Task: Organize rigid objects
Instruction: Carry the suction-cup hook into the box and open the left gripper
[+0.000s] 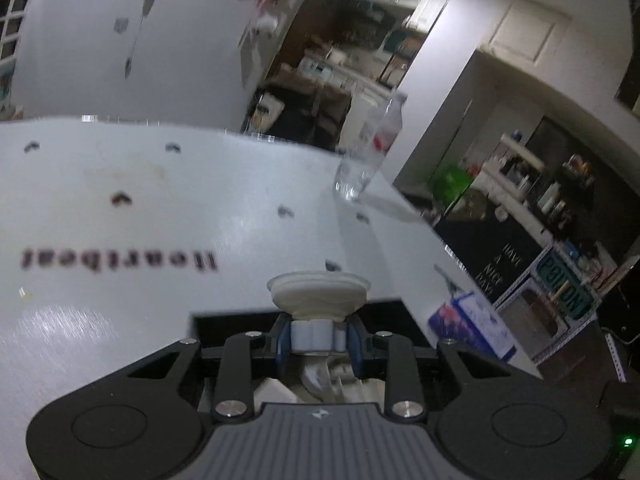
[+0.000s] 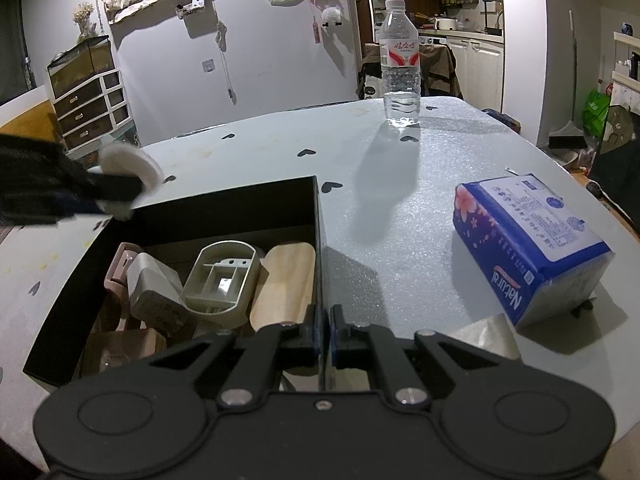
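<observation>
My left gripper [image 1: 318, 336] is shut on the stem of a white round suction-cup piece [image 1: 318, 290], held up over the black box [image 1: 224, 320]. The right wrist view shows that same left gripper [image 2: 120, 196] carrying the white piece [image 2: 130, 164] above the box's far left corner. My right gripper [image 2: 324, 332] is shut on the thin right wall of the black box [image 2: 318, 240]. Inside the box lie a beige oval shell [image 2: 220, 284], a white charger block [image 2: 154, 292], a wooden piece [image 2: 284, 284] and a pink item [image 2: 120, 264].
A water bottle [image 2: 400, 68] stands at the far side of the white heart-print table [image 2: 380, 184]. A blue tissue pack [image 2: 528, 248] lies right of the box. The table's right edge drops off beyond the pack, and shelves and cabinets stand behind it.
</observation>
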`<act>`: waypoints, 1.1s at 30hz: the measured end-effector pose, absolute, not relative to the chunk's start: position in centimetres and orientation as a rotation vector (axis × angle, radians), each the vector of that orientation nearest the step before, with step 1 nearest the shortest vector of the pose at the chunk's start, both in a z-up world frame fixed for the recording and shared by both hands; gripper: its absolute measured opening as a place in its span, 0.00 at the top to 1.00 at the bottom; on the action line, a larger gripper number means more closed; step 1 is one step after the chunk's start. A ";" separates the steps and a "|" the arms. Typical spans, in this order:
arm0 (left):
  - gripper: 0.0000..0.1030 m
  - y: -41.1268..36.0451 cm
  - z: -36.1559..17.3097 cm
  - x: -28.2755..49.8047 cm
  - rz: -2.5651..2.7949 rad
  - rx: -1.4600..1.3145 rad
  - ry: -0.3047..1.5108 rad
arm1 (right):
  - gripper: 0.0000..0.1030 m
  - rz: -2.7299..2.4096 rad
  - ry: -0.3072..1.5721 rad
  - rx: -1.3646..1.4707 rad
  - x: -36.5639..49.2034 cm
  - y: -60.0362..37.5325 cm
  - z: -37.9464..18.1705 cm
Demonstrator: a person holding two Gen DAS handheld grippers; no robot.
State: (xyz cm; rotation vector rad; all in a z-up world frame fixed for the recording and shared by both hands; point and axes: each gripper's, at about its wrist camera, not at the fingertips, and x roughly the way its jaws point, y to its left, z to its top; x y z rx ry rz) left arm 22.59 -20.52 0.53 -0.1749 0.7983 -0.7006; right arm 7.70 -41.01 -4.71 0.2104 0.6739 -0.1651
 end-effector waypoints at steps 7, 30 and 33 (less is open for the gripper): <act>0.65 -22.3 -1.8 23.3 -0.606 -0.166 0.899 | 0.94 -0.157 0.672 0.212 7.6 -41.1 -4.8; 0.26 -22.1 -0.5 21.7 -0.610 -0.136 0.865 | 0.94 -0.157 0.672 0.220 7.4 -41.2 -4.8; 0.24 -21.7 0.0 21.1 -0.614 -0.126 0.836 | 0.94 -0.159 0.663 0.211 7.2 -41.0 -4.5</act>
